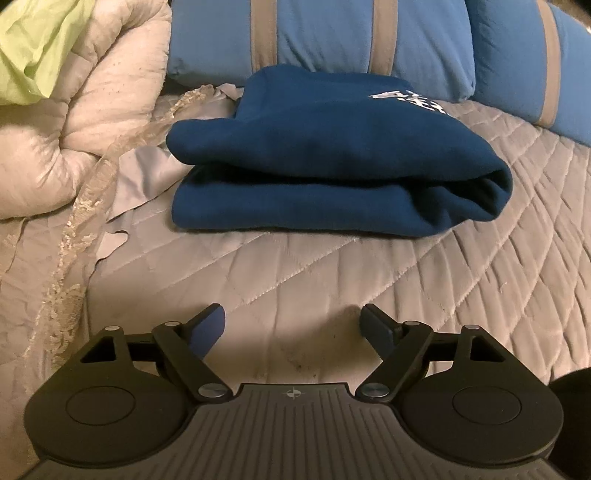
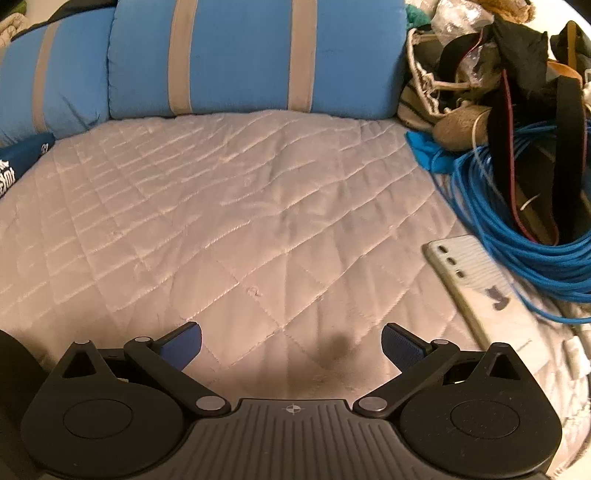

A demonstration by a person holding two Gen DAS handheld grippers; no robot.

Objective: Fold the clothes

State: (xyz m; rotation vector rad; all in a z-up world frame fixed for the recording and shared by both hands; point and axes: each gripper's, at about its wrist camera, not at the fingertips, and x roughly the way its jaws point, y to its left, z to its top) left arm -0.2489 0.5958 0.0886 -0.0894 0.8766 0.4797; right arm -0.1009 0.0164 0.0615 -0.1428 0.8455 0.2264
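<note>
A navy blue sweatshirt [image 1: 325, 158] lies folded in a thick bundle on the quilted grey bedspread [image 1: 332, 280], with white lettering on its far right top. My left gripper [image 1: 293, 317] is open and empty, hovering over the bedspread a short way in front of the bundle. My right gripper [image 2: 291, 338] is open and empty over bare bedspread [image 2: 240, 206]. In the right wrist view only a corner of the sweatshirt [image 2: 18, 158] shows at the far left edge.
Blue pillows with grey stripes [image 1: 332, 33] [image 2: 251, 55] line the back. A rolled beige comforter [image 1: 74, 110] with a light green cloth [image 1: 33, 48] lies left. On the right are a coil of blue cable [image 2: 517, 229], a white phone [image 2: 480, 291] and piled bags and straps [image 2: 498, 74].
</note>
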